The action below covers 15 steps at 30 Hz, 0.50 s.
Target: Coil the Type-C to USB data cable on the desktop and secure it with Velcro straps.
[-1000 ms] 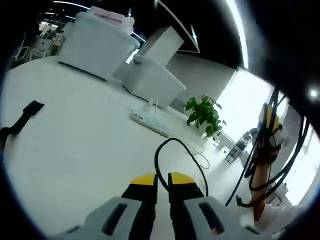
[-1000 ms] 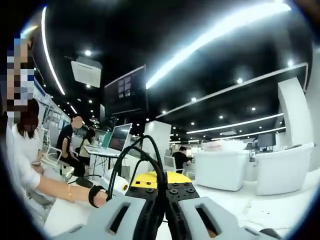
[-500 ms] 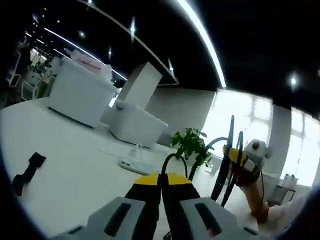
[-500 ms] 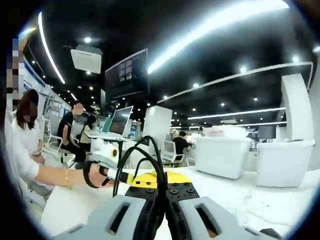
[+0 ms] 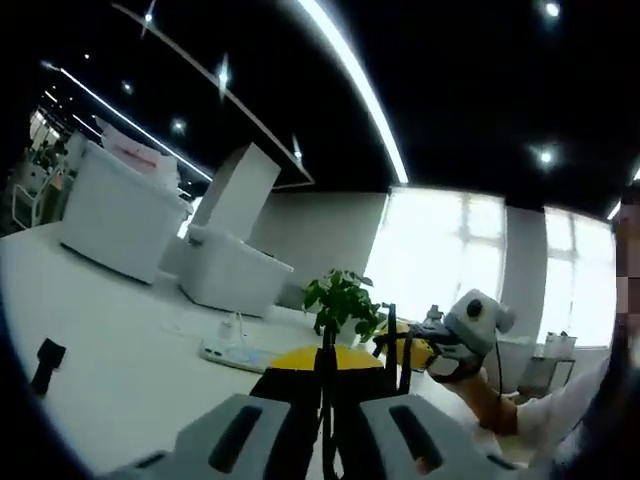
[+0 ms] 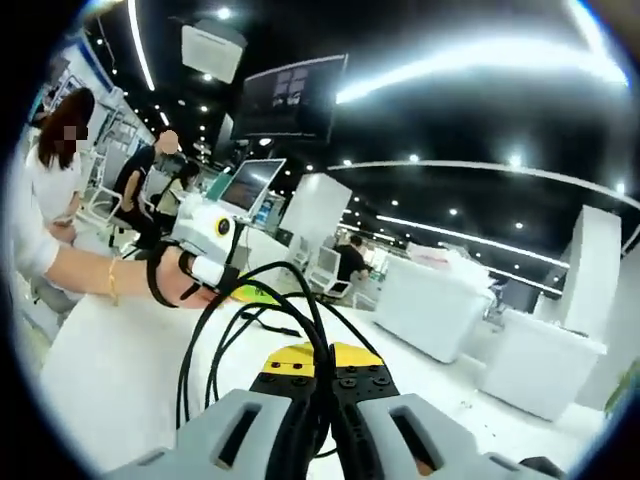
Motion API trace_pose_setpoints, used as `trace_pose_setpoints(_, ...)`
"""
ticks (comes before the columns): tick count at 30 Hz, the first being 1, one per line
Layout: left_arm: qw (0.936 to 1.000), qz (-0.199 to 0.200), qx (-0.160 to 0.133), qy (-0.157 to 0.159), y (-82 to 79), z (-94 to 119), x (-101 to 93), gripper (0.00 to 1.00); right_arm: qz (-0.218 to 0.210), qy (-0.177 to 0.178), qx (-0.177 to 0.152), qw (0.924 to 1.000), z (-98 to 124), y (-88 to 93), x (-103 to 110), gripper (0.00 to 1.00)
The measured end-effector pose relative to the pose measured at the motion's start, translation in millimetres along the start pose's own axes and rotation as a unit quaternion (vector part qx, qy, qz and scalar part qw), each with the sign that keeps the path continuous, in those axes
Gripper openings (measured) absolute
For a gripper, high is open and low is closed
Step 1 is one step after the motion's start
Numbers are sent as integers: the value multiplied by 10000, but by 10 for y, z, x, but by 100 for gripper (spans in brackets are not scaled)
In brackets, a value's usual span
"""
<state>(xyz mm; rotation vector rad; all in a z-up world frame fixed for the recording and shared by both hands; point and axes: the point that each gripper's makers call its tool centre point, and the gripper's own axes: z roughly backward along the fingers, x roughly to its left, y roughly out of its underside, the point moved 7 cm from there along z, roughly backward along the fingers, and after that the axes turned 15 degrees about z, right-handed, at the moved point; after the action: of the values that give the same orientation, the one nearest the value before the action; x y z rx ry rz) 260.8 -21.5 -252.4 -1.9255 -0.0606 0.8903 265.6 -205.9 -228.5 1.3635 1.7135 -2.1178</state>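
White table (image 5: pixel 110 350), cable (image 6: pixel 240 310) held up mid-coil.
Both hand-held grippers, left (image 5: pixel 325 362) and right (image 6: pixel 315 362), pinch cable; strap (image 5: pixel 45 362) lies lower left, nearer left.

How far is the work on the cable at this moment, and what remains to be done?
Done: several loops of the black cable are already formed and lifted off the white desk. In hand: the right gripper is shut on the loops, and the left gripper pinches a cable strand. Left: the black Velcro strap lies on the desk, not yet wrapped around the coil.
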Motion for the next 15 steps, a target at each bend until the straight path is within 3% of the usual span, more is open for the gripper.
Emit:
trace_pose_setpoints(10, 9978, 388, 403, 345, 163, -52, -94, 4, 720, 343, 100, 9968, -47, 27, 53, 3)
trace_pose_setpoints(15, 9960, 575, 513, 460, 176, -58, -106, 4, 728, 457, 72, 9963, -50, 33, 40, 5)
